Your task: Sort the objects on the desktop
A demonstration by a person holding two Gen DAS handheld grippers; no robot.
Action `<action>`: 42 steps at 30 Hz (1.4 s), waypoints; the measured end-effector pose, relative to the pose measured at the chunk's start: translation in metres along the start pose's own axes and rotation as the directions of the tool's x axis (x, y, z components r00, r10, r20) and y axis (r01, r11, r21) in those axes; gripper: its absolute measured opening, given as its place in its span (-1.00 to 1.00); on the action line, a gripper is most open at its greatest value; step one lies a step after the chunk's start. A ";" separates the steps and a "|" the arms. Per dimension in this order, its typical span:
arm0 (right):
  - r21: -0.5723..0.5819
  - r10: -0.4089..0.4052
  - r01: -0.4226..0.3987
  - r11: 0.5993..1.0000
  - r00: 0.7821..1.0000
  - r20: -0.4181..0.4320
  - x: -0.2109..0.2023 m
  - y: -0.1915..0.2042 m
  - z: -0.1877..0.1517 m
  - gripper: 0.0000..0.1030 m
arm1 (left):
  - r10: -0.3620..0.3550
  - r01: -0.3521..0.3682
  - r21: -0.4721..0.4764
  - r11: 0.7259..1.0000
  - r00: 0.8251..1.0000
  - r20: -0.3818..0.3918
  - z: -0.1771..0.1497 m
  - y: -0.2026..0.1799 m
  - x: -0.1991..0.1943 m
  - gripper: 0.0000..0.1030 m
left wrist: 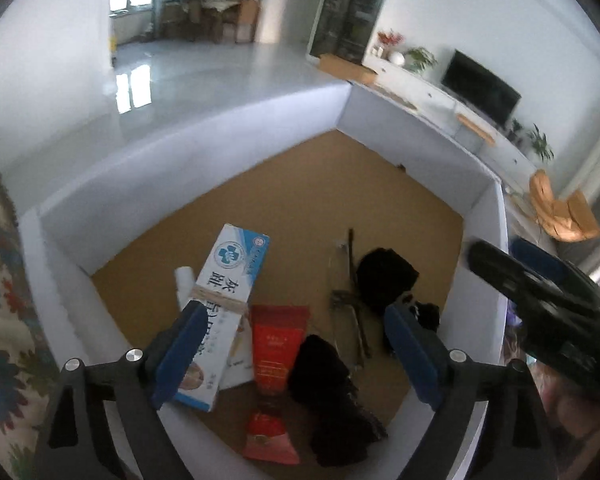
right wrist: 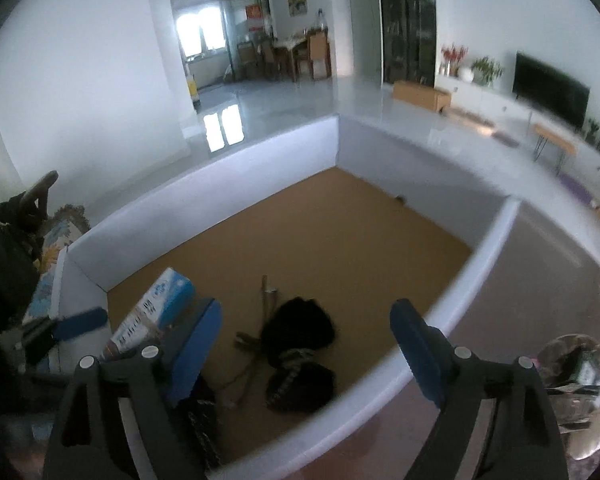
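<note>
Both my claws hang with their jaws spread wide and nothing between them: my left gripper [left wrist: 296, 344] and my right gripper [right wrist: 306, 348] each look down into the white-walled box [left wrist: 204, 168]. From biggest to smallest, its brown floor holds the white and blue carton [left wrist: 228, 296] at nine o'clock, black bundles of fabric [left wrist: 386, 278] toward three o'clock and another at six, the red tube [left wrist: 274, 344] at centre, and a thin pair of metal tongs [left wrist: 346, 300] just beside the dark bundle. I judge this is a pause between picks, the things already gathered here. Next I must choose one piece, lower onto it and close squarely. Both arms sit high and tilted downward; my right reaches in at three o'clock in my left view.
</note>
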State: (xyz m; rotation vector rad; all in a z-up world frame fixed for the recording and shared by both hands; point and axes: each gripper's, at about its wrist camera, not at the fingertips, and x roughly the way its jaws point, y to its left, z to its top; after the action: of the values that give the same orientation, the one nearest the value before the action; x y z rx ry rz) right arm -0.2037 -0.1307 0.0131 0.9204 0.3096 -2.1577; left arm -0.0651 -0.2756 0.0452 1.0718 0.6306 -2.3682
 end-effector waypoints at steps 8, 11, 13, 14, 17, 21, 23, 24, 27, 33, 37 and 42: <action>0.023 -0.126 0.124 0.992 0.985 0.116 -0.100 -0.055 -0.084 0.90 | -0.137 0.129 0.062 0.990 0.979 0.152 -0.036 -0.024 -0.060 0.76; 0.067 -0.230 0.225 0.972 0.969 0.086 -0.130 -0.092 -0.141 0.90 | -0.265 0.244 0.138 0.960 0.950 0.163 -0.049 -0.064 -0.079 0.76; 0.105 -0.310 0.305 0.947 0.950 0.039 -0.148 -0.120 -0.180 0.90 | -0.351 0.321 0.201 0.926 0.926 0.141 -0.065 -0.094 -0.090 0.76; 0.122 -0.365 0.362 0.924 0.931 0.003 -0.158 -0.138 -0.203 0.90 | -0.386 0.353 0.225 0.908 0.914 0.124 -0.073 -0.107 -0.094 0.76; 0.177 -0.465 0.476 0.861 0.879 -0.103 -0.181 -0.179 -0.260 0.90 | -0.485 0.453 0.296 0.841 0.873 0.042 -0.099 -0.154 -0.097 0.79; 0.269 -0.495 0.527 0.807 0.850 -0.179 -0.211 -0.216 -0.310 0.90 | -0.505 0.490 0.385 0.782 0.860 -0.068 -0.138 -0.207 -0.076 0.80; 0.305 -0.495 0.531 0.791 0.848 -0.190 -0.220 -0.221 -0.322 0.90 | -0.489 0.487 0.402 0.776 0.866 -0.105 -0.157 -0.222 -0.063 0.80; 0.321 -0.494 0.529 0.785 0.848 -0.191 -0.223 -0.223 -0.326 0.90 | -0.468 0.477 0.414 0.776 0.874 -0.130 -0.167 -0.229 -0.051 0.80; 0.361 -0.470 0.507 0.783 0.862 -0.192 -0.223 -0.224 -0.336 0.90 | -0.393 0.417 0.486 0.768 0.906 -0.156 -0.190 -0.246 -0.033 0.80; 0.353 -0.419 0.477 0.805 0.878 -0.232 -0.208 -0.214 -0.338 0.92 | -0.323 0.336 0.606 0.721 0.937 -0.134 -0.218 -0.261 -0.020 0.80; 0.370 -0.408 0.470 0.801 0.882 -0.237 -0.209 -0.215 -0.341 1.00 | -0.300 0.314 0.619 0.720 0.945 -0.130 -0.222 -0.259 -0.011 0.80; 0.367 -0.411 0.474 0.800 0.880 -0.239 -0.207 -0.215 -0.342 1.00 | -0.280 0.323 0.579 0.748 0.946 -0.165 -0.219 -0.255 0.004 0.80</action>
State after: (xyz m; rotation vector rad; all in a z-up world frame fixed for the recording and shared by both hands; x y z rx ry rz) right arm -0.0888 0.2934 -0.0994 1.3652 0.1419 -2.6584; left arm -0.0908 0.0498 -0.0324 1.3976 0.0421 -2.9334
